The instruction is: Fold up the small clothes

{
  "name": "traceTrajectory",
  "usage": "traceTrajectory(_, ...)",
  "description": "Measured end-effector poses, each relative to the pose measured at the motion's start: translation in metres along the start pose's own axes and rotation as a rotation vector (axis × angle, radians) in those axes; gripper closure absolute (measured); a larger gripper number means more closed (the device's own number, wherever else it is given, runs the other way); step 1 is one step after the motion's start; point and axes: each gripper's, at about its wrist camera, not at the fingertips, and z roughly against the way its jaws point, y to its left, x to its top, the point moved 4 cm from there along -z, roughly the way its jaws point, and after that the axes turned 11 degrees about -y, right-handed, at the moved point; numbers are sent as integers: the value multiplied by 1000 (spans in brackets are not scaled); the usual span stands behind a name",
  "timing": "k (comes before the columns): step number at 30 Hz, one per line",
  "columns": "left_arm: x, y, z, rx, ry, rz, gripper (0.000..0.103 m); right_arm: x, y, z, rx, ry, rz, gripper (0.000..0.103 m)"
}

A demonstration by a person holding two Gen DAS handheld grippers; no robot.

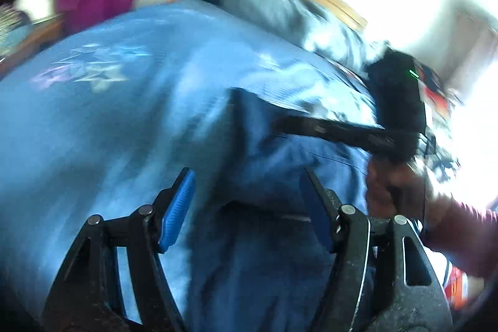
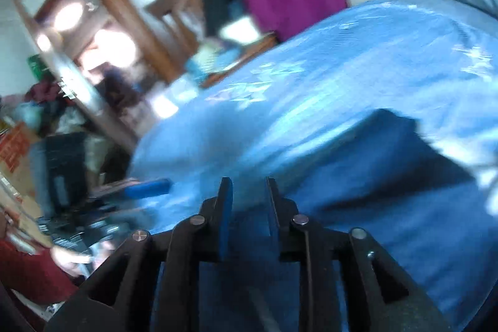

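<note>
A dark blue garment (image 1: 280, 176) lies folded on the star-printed bedspread (image 1: 93, 114), at twelve o'clock of both claws; the left claw (image 1: 247, 201) gapes empty; the right claw (image 2: 247, 204) stands slightly parted, holding nothing; further folds may remain.

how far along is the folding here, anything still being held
Done, it seems: the dark blue garment lies as a compact shape with straight edges on the light blue star-print bedspread. In hand: nothing; the left gripper and right gripper both have open, empty jaws. Left: cannot tell; blur hides any further clothes.
</note>
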Motion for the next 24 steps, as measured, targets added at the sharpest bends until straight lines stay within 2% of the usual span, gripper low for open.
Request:
traceTrajectory(2, -7, 7, -26, -28, 58, 75, 70, 0, -18, 4, -15, 14, -44, 75)
traceTrajectory(3, -14, 12, -36, -19, 90, 103, 86, 1, -22, -1, 0, 31, -60, 75)
traceTrajectory(4, -22, 18, -46, 14, 125, 129, 92, -2, -23, -4, 25, 58, -67, 75)
traceTrajectory(5, -31, 27, -54, 35, 153, 167, 94, -5, -22, -13, 55, 94, -71, 75)
traceTrajectory(6, -35, 31, -55, 38, 151, 194, 103, -11, -20, -22, 84, 142, -70, 75)
traceTrajectory(8, -34, 35, -54, 31, 142, 225, 103, -15, -25, -42, 82, 224, -40, 75)
traceTrajectory(9, -36, 33, -54, 34, 142, 218, 103, -18, -31, -49, 76, 255, -33, 84)
traceTrajectory(10, -37, 31, -54, 39, 138, 205, 103, -16, -38, -55, 75, 256, -41, 98)
traceTrajectory(11, -38, 30, -53, 44, 135, 194, 103, -13, -44, -58, 76, 256, -58, 102)
traceTrajectory(19, -42, 27, -52, 20, 122, 227, 103, 27, -87, -95, 114, 211, -128, 103)
traceTrajectory(20, -42, 27, -52, 18, 122, 230, 103, 35, -94, -100, 103, 195, -132, 103)
traceTrajectory(22, -45, 30, -51, 12, 121, 240, 103, 44, -112, -104, 19, 159, -154, 103)
traceTrajectory(24, -44, 33, -52, 12, 122, 245, 103, 54, -145, -97, -46, 115, -233, 103)
